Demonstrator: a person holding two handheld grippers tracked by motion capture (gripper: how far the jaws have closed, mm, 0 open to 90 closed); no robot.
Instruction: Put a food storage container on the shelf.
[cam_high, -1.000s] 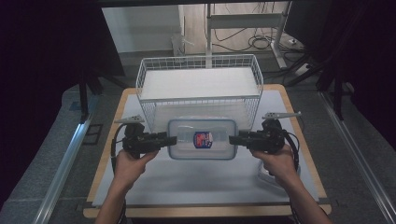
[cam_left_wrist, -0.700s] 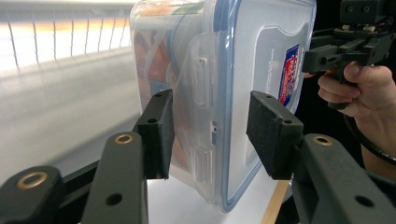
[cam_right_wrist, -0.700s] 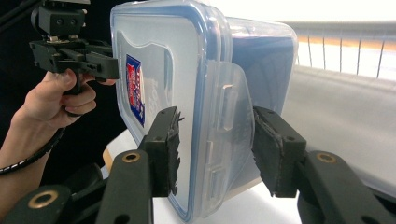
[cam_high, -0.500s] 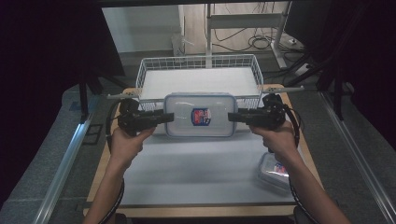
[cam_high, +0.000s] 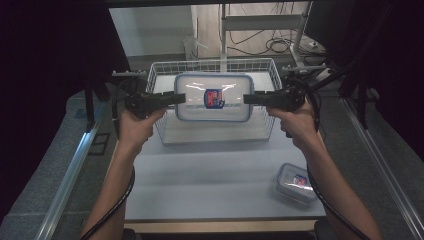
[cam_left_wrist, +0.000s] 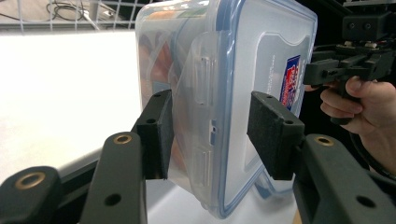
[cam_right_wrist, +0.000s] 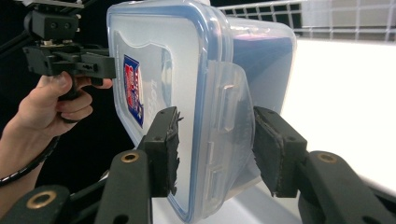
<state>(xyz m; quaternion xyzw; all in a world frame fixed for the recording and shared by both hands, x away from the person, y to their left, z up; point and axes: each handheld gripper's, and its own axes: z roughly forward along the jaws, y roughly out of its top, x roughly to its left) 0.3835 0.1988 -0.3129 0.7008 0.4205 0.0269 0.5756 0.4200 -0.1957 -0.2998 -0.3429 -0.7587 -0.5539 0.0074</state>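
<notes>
Over grey table (cam_high: 215, 175), lidded container (cam_high: 212, 97) pinched endwise between left gripper (cam_high: 181, 98) and right gripper (cam_high: 248, 99), long axis crosswise above wire basket (cam_high: 270, 70).

This looks like a lab or test room set up for recording, not a home. A plain pale tabletop (cam_high: 210, 185) with a wooden edge stands on grey carpet (cam_high: 55, 175), flanked by metal rails (cam_high: 70, 170). Dark curtains (cam_high: 50, 55) close off both sides. Behind it, loose cables (cam_high: 280, 46) lie on the bare floor around a white metal stand (cam_high: 260, 22). A wire basket (cam_high: 167, 132) sits on the tabletop.
</notes>
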